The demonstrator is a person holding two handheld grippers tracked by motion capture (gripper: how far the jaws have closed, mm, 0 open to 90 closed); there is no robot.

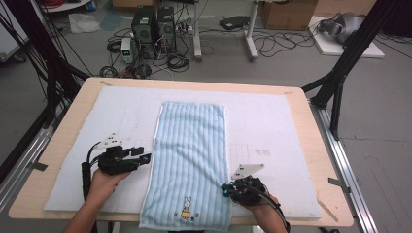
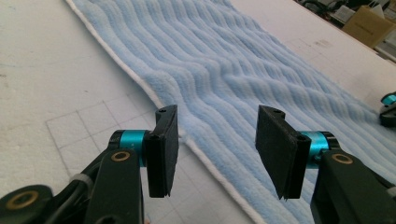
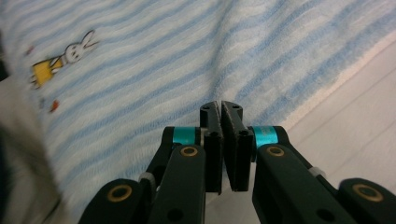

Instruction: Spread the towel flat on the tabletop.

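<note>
Left gripper (image 2: 217, 156) wide, towel (image 1: 192, 160) edge between jaws, ungripped; right gripper (image 3: 220, 140) closed, apparently empty. Risk: a lift leaves the right edge behind

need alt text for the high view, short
A light blue striped towel with a small rabbit picture lies lengthwise on a white padded mat on a wooden table. The left gripper sits at its left edge, the right gripper at its right.

towel (image 1: 191, 160): flat on mat (image 1: 272, 126), near end over worktop (image 1: 311, 145) edge
left tongs (image 1: 145, 158): beside left edge
right tongs (image 1: 226, 189): at right edge
</note>
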